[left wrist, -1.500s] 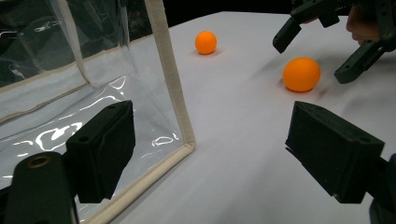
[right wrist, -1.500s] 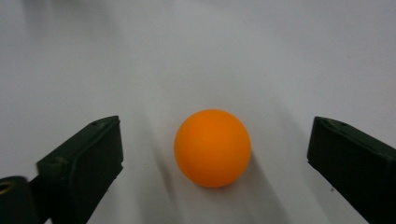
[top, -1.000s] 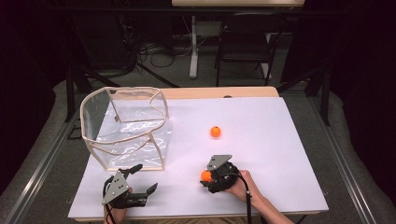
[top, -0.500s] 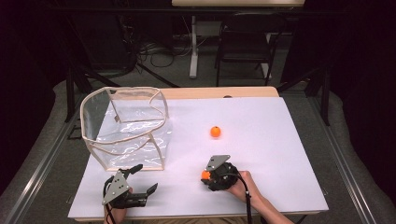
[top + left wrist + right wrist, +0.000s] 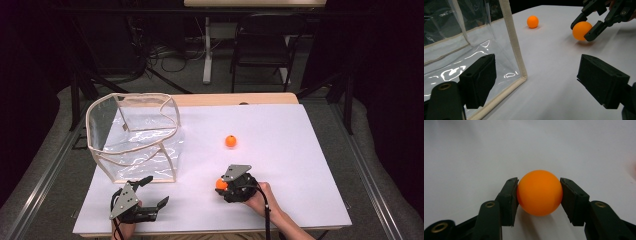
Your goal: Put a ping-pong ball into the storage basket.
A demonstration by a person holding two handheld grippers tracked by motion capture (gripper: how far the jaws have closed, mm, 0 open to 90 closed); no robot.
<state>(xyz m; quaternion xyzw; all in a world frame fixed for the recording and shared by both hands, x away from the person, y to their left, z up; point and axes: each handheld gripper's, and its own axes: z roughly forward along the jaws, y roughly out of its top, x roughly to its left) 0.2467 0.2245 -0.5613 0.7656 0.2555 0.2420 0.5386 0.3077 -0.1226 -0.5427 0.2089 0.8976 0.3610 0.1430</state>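
Orange and round, the small plastic ball (image 5: 539, 193) sits pinched between my right claw (image 5: 223, 185) pads, low on the white table (image 5: 280, 150). My left claw (image 5: 152, 192) gapes wide, empty, beside the clear plastic bin (image 5: 132, 135). Another orange ball (image 5: 230, 141) lies farther off.

A white-topped rectangular table (image 5: 300, 165) carries a clear plastic, cream-trimmed bin (image 5: 135, 137) at centre-left and a small orange ball (image 5: 230, 141) near centre frame.

Lower centre of the frame, the right gripper (image 5: 223, 186) pinches an orange ball (image 5: 220, 184). A second ball (image 5: 230, 141) lies above it. The left gripper (image 5: 152, 194) rests spread at lower left, below the clear bag (image 5: 134, 137).
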